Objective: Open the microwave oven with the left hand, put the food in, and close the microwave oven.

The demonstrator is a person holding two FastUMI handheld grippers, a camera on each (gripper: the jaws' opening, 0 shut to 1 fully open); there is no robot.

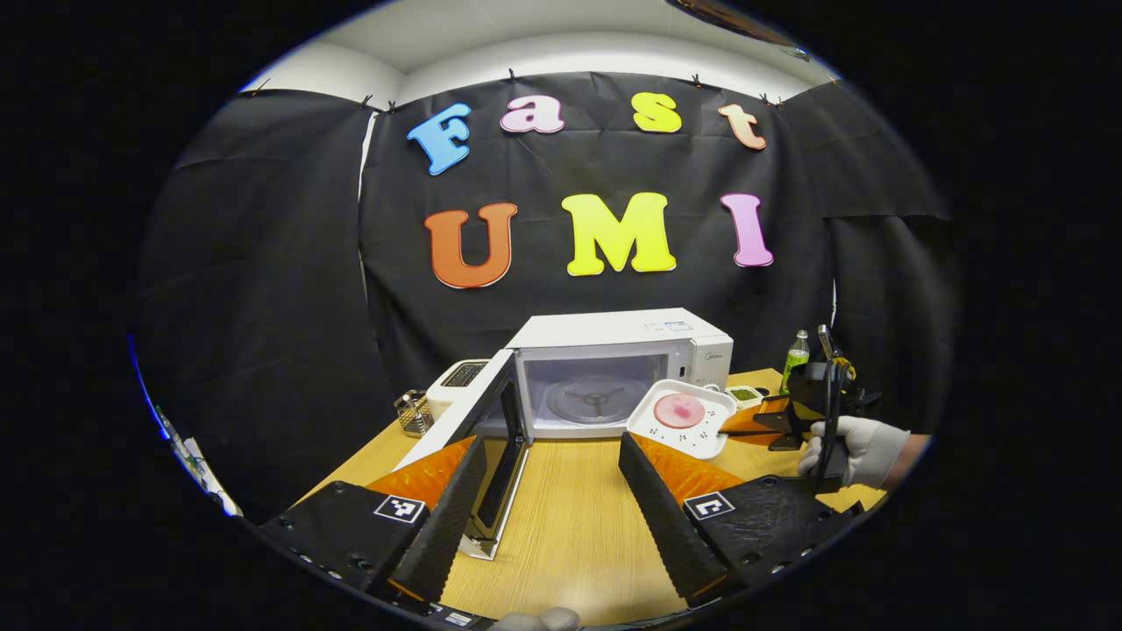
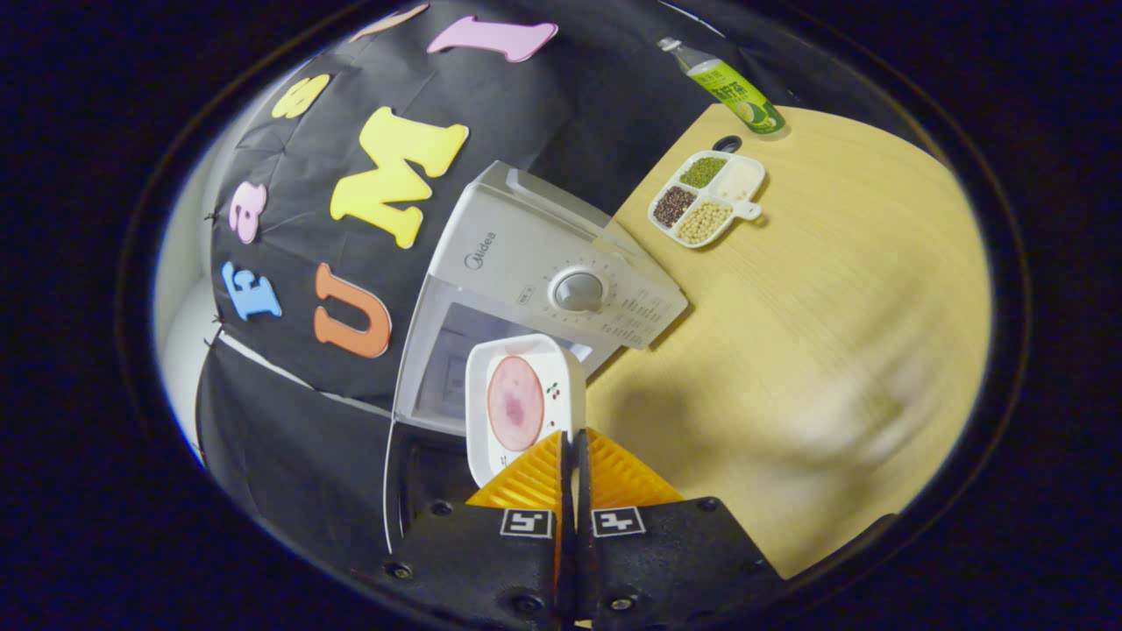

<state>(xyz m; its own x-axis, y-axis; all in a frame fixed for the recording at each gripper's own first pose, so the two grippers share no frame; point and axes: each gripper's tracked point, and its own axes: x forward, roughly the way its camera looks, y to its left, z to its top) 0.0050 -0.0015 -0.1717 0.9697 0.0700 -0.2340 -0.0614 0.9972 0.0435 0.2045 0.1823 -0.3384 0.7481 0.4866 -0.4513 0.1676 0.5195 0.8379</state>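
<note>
The white microwave [image 1: 627,337] stands on the wooden table with its door [image 1: 491,438] swung wide open to the left, and the glass turntable [image 1: 596,399] shows inside. My left gripper [image 1: 552,443] is open in front of it, its left finger beside the door's free edge. My right gripper [image 1: 745,431], held by a gloved hand [image 1: 863,447], is shut on the rim of a white plate [image 1: 682,419] carrying a pink round slice of food [image 1: 679,409]. The plate hangs just outside the cavity's right side. In the right gripper view the gripper [image 2: 570,443] pinches the plate [image 2: 524,403] before the microwave [image 2: 526,254].
A white toaster [image 1: 456,381] and a small wire basket [image 1: 412,412] sit left of the microwave. A green bottle [image 2: 723,83] and a divided dish of beans [image 2: 706,200] stand at the back right. Bare tabletop [image 1: 570,517] lies in front of the oven.
</note>
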